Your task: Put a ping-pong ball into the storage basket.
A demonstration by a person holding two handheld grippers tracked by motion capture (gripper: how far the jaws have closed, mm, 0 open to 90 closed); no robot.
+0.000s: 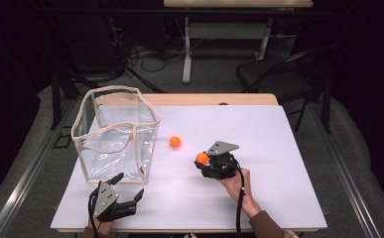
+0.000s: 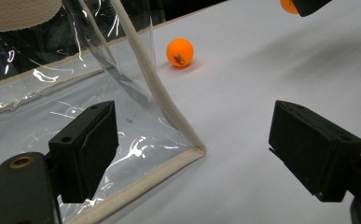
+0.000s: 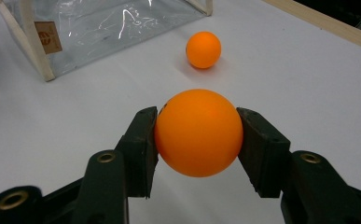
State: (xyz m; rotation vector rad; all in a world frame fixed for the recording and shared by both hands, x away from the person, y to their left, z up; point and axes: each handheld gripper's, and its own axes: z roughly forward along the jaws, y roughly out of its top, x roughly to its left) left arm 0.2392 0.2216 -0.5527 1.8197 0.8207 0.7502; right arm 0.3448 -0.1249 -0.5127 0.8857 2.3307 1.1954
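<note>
Two orange balls are out on the white table [image 1: 259, 198]. One ball [image 3: 198, 132] sits clamped between the pads of the right gripper [image 3: 197, 140], both pads pressing its sides, in the right gripper view. In the high view that held ball [image 1: 202, 158] shows at the 10 o'clock edge of the right gripper [image 1: 205, 162], near the middle of the table, with the person's right hand [image 1: 235, 184] behind it at about 5 o'clock.

The loose ball [image 1: 175, 142] rests on the table at roughly 10 o'clock from the held one, near it but apart. In the right gripper view the loose ball [image 3: 203, 49] lies straight ahead at 12 o'clock, beyond the held ball.

A clear plastic bag [image 1: 116, 134] with cream edging stands open on the left side of the table, at 9 o'clock from the loose ball, just beside it without touching.

The left gripper [image 1: 121, 189] rests near the front edge of the table, at 6 o'clock from the bag. Its jaws stand wide apart with nothing between the pads; in the left gripper view the left gripper [image 2: 215, 149] looks at the bag's near bottom corner [image 2: 197, 151], and the loose ball [image 2: 180, 52] lies past it at 12 o'clock.
</note>
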